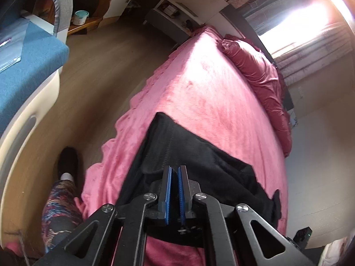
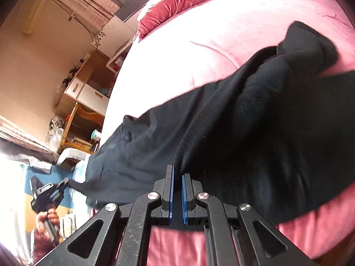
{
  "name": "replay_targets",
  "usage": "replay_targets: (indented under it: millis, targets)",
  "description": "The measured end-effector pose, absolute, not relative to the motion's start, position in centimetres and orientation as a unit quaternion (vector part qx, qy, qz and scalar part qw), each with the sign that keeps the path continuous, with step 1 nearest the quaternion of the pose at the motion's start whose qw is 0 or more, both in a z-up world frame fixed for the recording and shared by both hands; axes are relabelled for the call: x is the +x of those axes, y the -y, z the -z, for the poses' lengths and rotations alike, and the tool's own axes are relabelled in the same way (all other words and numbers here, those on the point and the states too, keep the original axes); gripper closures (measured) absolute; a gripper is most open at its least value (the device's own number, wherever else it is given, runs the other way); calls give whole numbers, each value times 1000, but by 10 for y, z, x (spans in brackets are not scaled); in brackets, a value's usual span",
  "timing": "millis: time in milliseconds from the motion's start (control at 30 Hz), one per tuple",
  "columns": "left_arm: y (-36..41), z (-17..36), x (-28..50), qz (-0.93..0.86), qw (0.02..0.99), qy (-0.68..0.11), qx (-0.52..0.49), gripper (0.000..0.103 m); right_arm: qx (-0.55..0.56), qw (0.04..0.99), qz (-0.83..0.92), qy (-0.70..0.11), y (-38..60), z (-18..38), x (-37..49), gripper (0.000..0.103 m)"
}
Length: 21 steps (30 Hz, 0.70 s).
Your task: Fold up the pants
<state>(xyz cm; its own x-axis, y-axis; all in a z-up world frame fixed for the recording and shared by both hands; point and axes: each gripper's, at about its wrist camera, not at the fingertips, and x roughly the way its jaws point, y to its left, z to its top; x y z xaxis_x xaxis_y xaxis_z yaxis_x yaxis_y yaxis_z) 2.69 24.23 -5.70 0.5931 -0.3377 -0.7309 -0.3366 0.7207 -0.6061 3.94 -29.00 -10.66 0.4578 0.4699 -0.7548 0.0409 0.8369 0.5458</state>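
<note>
Left tongs: left gripper (image 1: 174,167) is hovering low over the pants, its blue-padded jaws drawn narrow with a slim gap showing between them. I cannot tell whether any cloth is caught in that gap.

Right tongs: right gripper (image 2: 178,173) is sitting with its jaws narrow too, and a raised ridge of black cloth is meeting the tip of one finger. Whether it is actually pinching that fold is unclear from where I am standing.

Garment: black pants (image 1: 199,161) are lying on the pink bedspread (image 1: 199,84), near the bed's near edge, partly bunched, with one end humped up toward the middle of the bed.

Long axis: seen from the right tongs, the pants are stretching crosswise in front of the fingers, running from the humped end over to the end near the other tool.

Which hand is nearer: the left tool, seen in the distance from the right wrist view, is being held just beside the far trailing end; the right tongs are touching the thicker middle ridge.

Judgement on the coming move: each hand seems placed to take its own end, so the fold would likely be carried along that crosswise length.

Beyond: dark red duvet (image 1: 261,75) is lying heaped at the bed's far side.
</note>
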Motion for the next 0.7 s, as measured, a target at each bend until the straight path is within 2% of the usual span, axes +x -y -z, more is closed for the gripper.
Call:
replay_targets:
  millis: [200, 400, 700]
  targets:
    - [-247, 95, 13, -25, 783, -493, -380, 97, 246, 792, -103, -550, 287, 150, 19, 97]
    - [-245, 95, 8, -32, 789, -498, -358, 97, 225, 799, -114, -545, 279, 136, 17, 97]
    - [-249, 102, 4, -55, 787, -511, -341, 98, 200, 790, -101, -571, 285, 157, 18, 98]
